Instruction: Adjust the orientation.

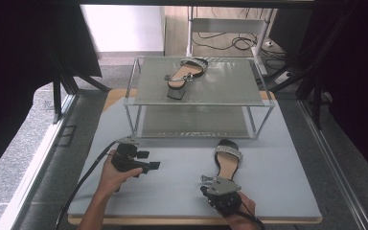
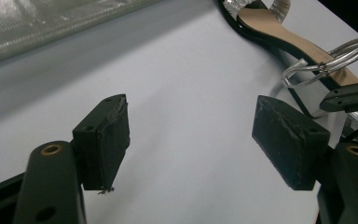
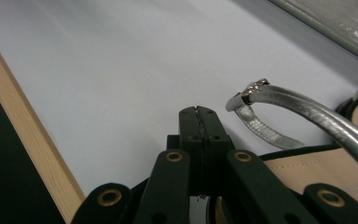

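The white table (image 1: 278,187) carries a two-tier glass rack (image 1: 199,96) with one sandal (image 1: 186,73) on top. The other sandal (image 1: 226,160) lies flat before the rack. My left gripper (image 2: 191,140) hovers wide open, holding nothing. My right gripper (image 3: 199,122), jaws pressed together with nothing visible between them, sits at this sandal's heel beside its silver strap (image 3: 298,109).

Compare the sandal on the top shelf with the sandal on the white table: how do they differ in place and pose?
The shelf sandal lies raised on the glass rack, far from both grippers, toe pointing up and right in the high view. The table sandal lies on the table, toe pointing at the rack, heel at the shut right gripper. Both share tan insoles, black soles and silver straps.
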